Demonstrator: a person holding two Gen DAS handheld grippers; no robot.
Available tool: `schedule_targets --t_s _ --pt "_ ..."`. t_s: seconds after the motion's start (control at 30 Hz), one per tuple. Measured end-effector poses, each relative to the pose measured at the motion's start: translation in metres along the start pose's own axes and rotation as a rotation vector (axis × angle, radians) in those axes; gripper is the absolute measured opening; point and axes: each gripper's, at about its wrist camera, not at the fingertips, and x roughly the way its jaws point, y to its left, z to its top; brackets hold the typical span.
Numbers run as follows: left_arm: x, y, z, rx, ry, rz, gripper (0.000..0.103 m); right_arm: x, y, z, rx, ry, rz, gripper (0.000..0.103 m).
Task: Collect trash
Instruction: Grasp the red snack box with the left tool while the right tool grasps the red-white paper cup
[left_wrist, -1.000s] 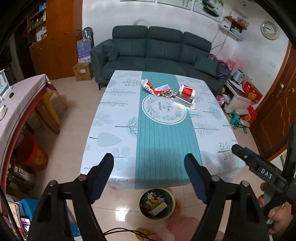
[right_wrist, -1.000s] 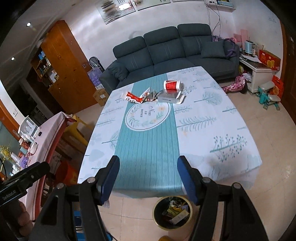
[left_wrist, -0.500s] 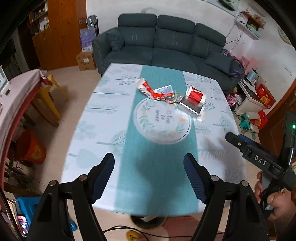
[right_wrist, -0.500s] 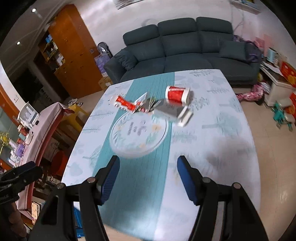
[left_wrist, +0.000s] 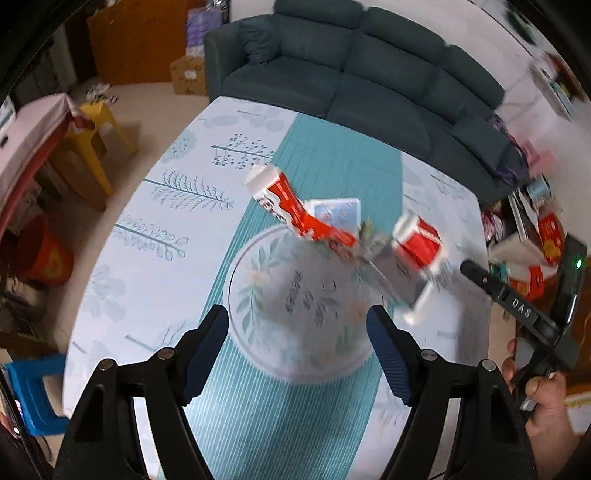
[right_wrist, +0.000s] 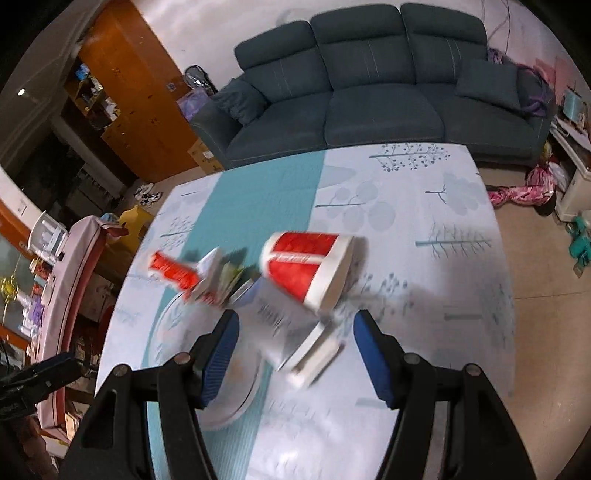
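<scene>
A home living room is shown: a dark three-seat sofa (right_wrist: 369, 85) is set against a white wall, a wooden cabinet (right_wrist: 125, 92) is stacked with household items, a table (left_wrist: 155, 206) is covered with a leaf-patterned cloth, and toys and boxes are scattered on the tiled floor (right_wrist: 535, 258).

Both views: even indoor light, moderately bright on the table (left_wrist: 155, 229), no hard glare. Right wrist view: one small ceiling spot (right_wrist: 21, 92) upper left; the cabinet (right_wrist: 129, 92) side of the room is dim. Soft grey shadows fall on the tablecloth near the red paper cup (right_wrist: 306, 269) and across the round motif (left_wrist: 295, 302). Motion blur smears the red cup (left_wrist: 419, 242), the red wrapper (left_wrist: 295, 210) and the flat packet (right_wrist: 314, 354); the gripper fingers (left_wrist: 203, 347) stay sharp. Strong fisheye bending: table edges and the sofa (right_wrist: 369, 81) curve, corners are black vignette. The far right edge of the left view is smeared.
</scene>
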Motion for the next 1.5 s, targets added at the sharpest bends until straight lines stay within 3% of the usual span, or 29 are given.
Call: schedule_targets --t_s 0.27,0.63,0.93,1.0,1.07,1.17,1.5 --pt "0.052 0.019 0.047 -0.080 0.005 -0.001 0.076 0.063 -0.025 0.024 0.092 0.085 0.058 0.061" --pt "0.131 0.038 0.085 -0.212 0.043 -0.011 0.076 0.096 -0.027 0.035 0.103 0.107 0.183 0.049" --pt "0.170 0.026 0.100 -0.222 0.062 -0.015 0.076 0.099 -0.022 0.039 0.075 0.094 0.306 0.028" --pt "0.177 0.024 0.104 -0.232 0.056 -0.008 0.076 0.101 -0.016 0.039 0.048 0.095 0.319 0.012" --pt "0.180 0.022 0.105 -0.238 0.044 -0.002 0.075 0.102 -0.012 0.039 0.028 0.101 0.323 0.006" --pt "0.180 0.019 0.104 -0.235 0.022 0.005 0.046 0.103 -0.008 0.036 0.013 0.105 0.334 0.005" --pt "0.136 -0.006 0.091 -0.096 -0.060 0.073 0.040 0.084 0.002 0.036 -0.031 0.053 0.347 0.004"
